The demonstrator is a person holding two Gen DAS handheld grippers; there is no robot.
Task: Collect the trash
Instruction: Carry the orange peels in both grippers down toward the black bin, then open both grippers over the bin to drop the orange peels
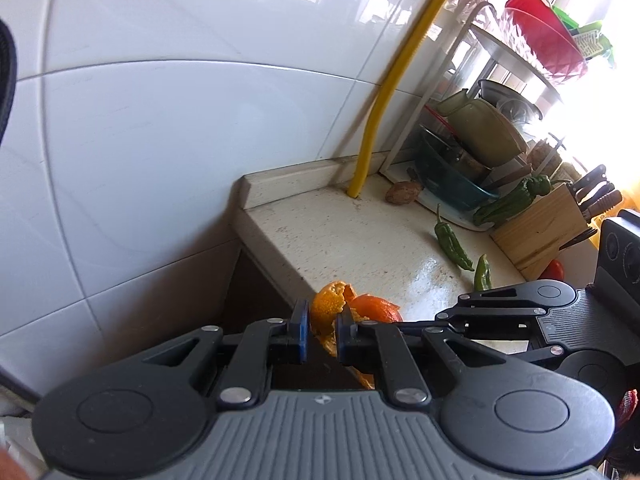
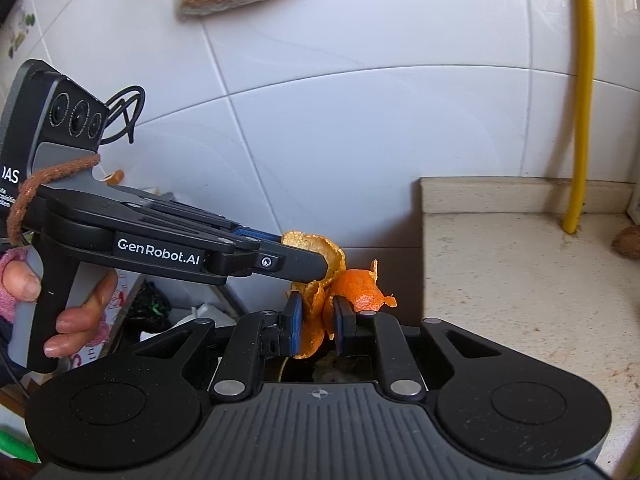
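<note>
Both grippers hold orange peel beside the left end of the counter. My left gripper [image 1: 322,330] is shut on a piece of orange peel [image 1: 326,306]; it also shows in the right wrist view [image 2: 308,254], coming in from the left with its tips on peel [image 2: 332,252]. My right gripper [image 2: 317,322] is shut on orange peel [image 2: 312,320], with a curl [image 2: 362,286] sticking out to the right. The right gripper also shows in the left wrist view [image 1: 442,316], its tips near the darker peel [image 1: 376,308]. The two peel pieces touch.
A speckled counter [image 1: 360,236] ends at a white tiled wall [image 1: 160,120], with a dark gap below. A yellow hose [image 1: 376,128] runs down to it. Green peppers [image 1: 452,242], a walnut [image 1: 402,192], a knife block [image 1: 540,226] and a dish rack [image 1: 480,140] stand further back.
</note>
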